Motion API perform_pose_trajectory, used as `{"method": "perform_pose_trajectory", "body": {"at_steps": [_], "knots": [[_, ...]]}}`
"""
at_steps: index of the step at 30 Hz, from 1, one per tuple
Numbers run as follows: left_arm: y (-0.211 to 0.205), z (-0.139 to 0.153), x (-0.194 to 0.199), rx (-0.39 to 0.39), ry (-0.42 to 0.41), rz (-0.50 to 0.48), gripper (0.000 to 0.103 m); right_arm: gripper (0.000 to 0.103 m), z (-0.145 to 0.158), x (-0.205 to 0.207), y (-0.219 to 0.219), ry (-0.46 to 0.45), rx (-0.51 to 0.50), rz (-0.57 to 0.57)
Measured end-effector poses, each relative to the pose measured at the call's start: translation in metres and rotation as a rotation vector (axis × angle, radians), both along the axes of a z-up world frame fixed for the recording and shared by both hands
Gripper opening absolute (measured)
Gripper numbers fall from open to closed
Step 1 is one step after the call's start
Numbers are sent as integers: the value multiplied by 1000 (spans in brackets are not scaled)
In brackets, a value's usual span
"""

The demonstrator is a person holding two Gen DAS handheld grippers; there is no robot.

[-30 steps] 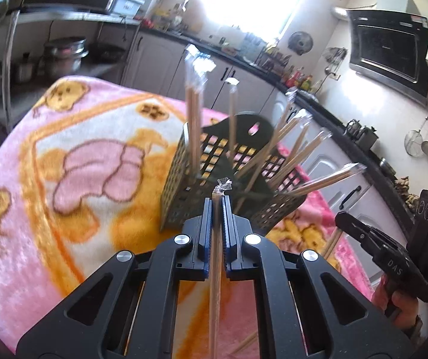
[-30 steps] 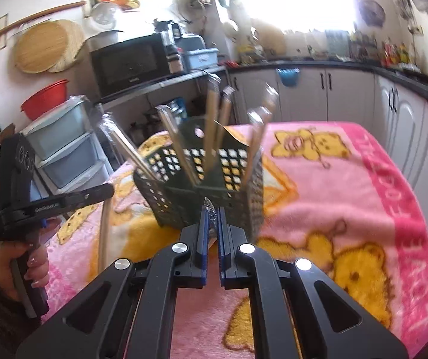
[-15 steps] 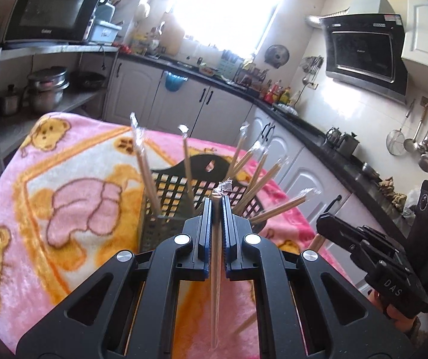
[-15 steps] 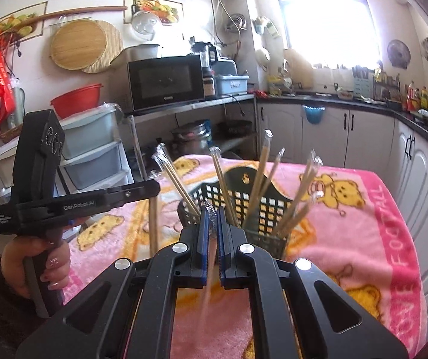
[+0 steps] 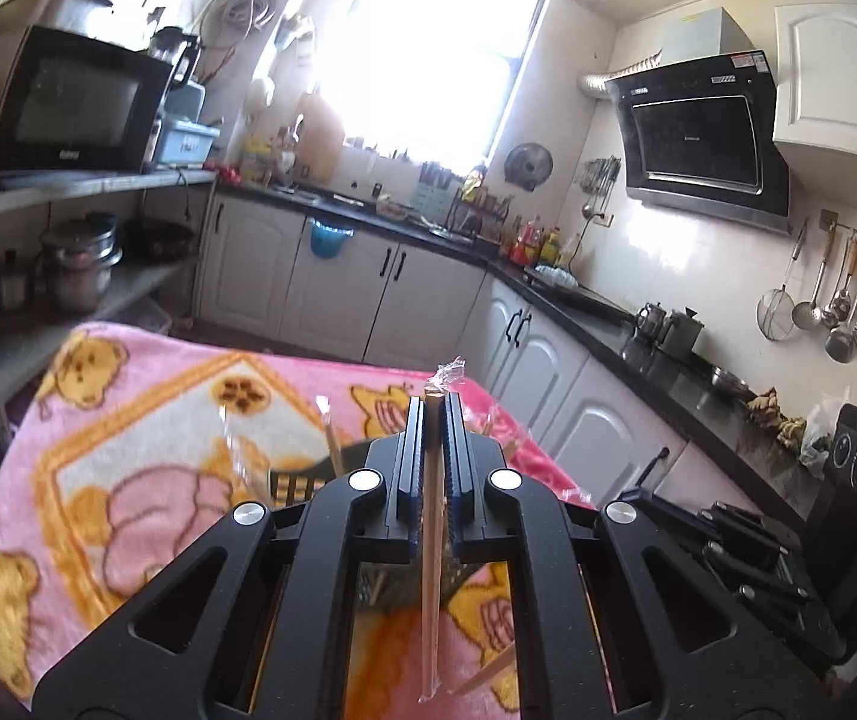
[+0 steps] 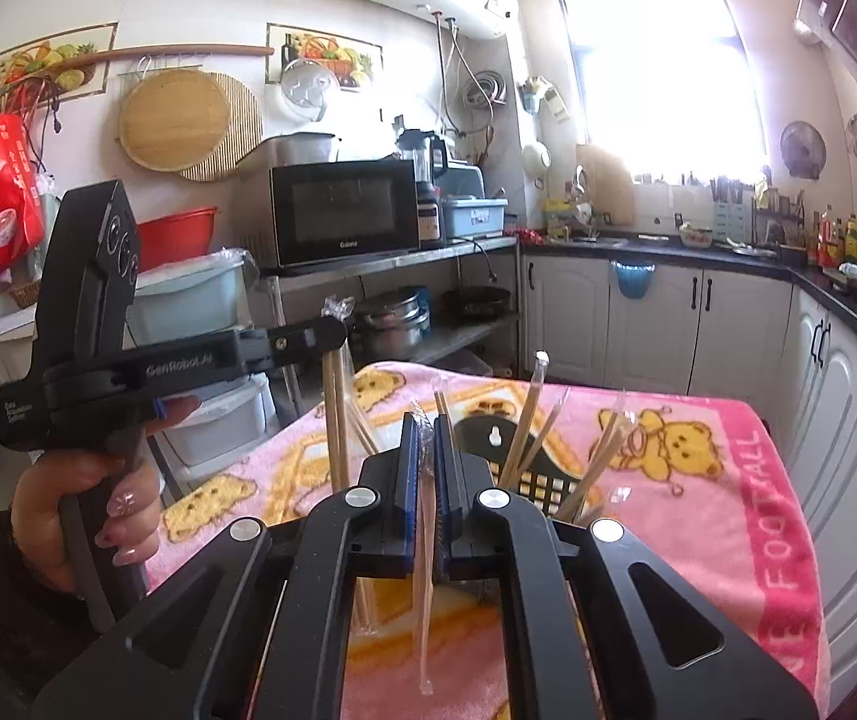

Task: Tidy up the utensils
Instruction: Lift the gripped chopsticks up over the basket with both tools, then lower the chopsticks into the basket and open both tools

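In the left wrist view, the left gripper (image 5: 433,414) is clamped on a wrapped pair of chopsticks (image 5: 432,540) that hangs down between its jaws, the crinkled wrapper tip poking up above them. The black basket (image 5: 308,480) sits on the pink blanket (image 5: 98,450) below and just ahead of this gripper, mostly hidden by it, with other wrapped sticks rising from it. The grip is narrow and near the top end — a jolt could let the slick wrapper slide and drop the pair beside the basket. In the right wrist view, the right gripper (image 6: 425,429) is likewise shut on a wrapped pair (image 6: 423,588) dangling beneath it, and the basket (image 6: 524,468) lies just beyond its fingers, bristling with splayed sticks. Left of the basket, the other gripper (image 6: 332,330) holds its pair upright over the blanket (image 6: 728,480). Lowering either pair blind risks snagging the leaning sticks, tipping the light basket — or the two pairs may collide.
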State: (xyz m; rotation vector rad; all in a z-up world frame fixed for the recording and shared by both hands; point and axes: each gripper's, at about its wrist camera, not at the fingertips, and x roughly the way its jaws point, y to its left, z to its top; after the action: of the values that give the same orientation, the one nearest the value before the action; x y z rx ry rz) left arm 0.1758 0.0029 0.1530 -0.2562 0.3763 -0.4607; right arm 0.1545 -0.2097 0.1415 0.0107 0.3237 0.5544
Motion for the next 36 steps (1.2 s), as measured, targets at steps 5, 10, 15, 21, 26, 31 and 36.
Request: {"method": "perform_pose_trajectory", "body": {"at_steps": [5,10,15,21,26,31,36], "knots": [[-2,13,6,7,-29,8,3,5,11,4,-3,-28,9,-1],[0,23,13,2,-50,23,3,5,23,9,-5,-65,14,-4],[3,33,21,10,-74,52,3,5,35,17,-5,-101,23,-14],[9,44,32,8,-105,105,3,5,49,31,-8,-151,39,-35],[12,51,43,23,-141,163,3,5,59,44,-11,-179,46,-54],[11,49,51,45,-170,212,3,5,61,56,-7,-222,22,-80],[7,35,61,61,-171,238,3,5,48,71,-5,-204,11,-96]]}}
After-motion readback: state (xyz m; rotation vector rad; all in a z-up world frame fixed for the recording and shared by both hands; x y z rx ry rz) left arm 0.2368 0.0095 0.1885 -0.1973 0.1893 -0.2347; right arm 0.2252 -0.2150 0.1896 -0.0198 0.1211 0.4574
